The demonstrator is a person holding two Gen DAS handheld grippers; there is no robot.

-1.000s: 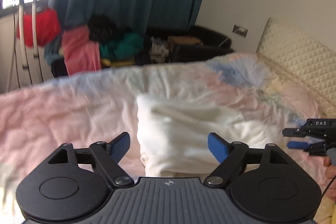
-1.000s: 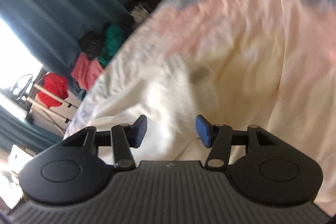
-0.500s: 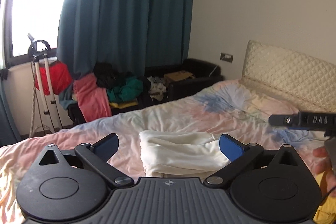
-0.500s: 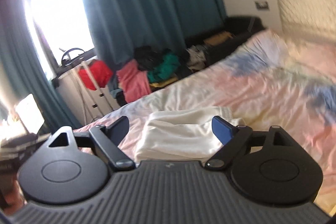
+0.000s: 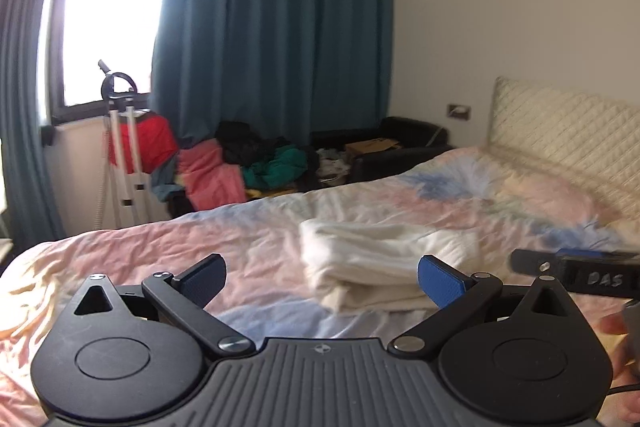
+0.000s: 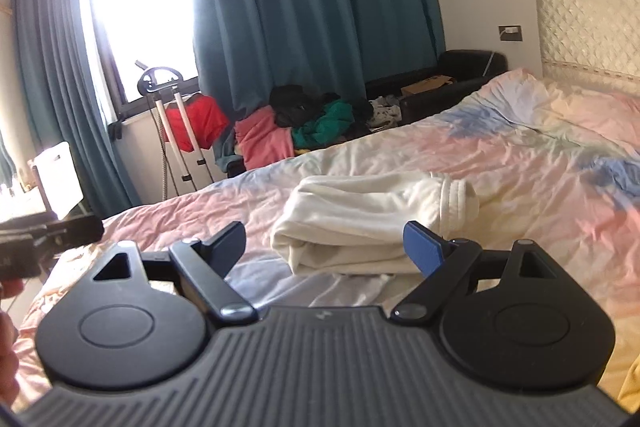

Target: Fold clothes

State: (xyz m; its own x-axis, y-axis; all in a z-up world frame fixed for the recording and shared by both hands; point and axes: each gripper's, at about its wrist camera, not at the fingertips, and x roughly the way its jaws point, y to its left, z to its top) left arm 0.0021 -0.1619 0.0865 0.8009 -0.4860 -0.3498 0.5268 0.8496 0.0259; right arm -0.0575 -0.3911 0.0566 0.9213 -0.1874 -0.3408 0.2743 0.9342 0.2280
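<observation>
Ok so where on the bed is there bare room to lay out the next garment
Bare quilt lies between the folded cream garment and the headboard, and left of the garment toward the bed's foot. The clothes pile beyond the far edge is crowded.

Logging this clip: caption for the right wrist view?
Open right gripper held above a folded cream garment lying on the pastel bed.

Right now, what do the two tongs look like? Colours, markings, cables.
Both tongs, left and right, have black linkage arms, blue textured pads, round black side discs and a ribbed grey body. White "DAS" lettering marks the right one's side. A thin dark cable trails below it.
</observation>
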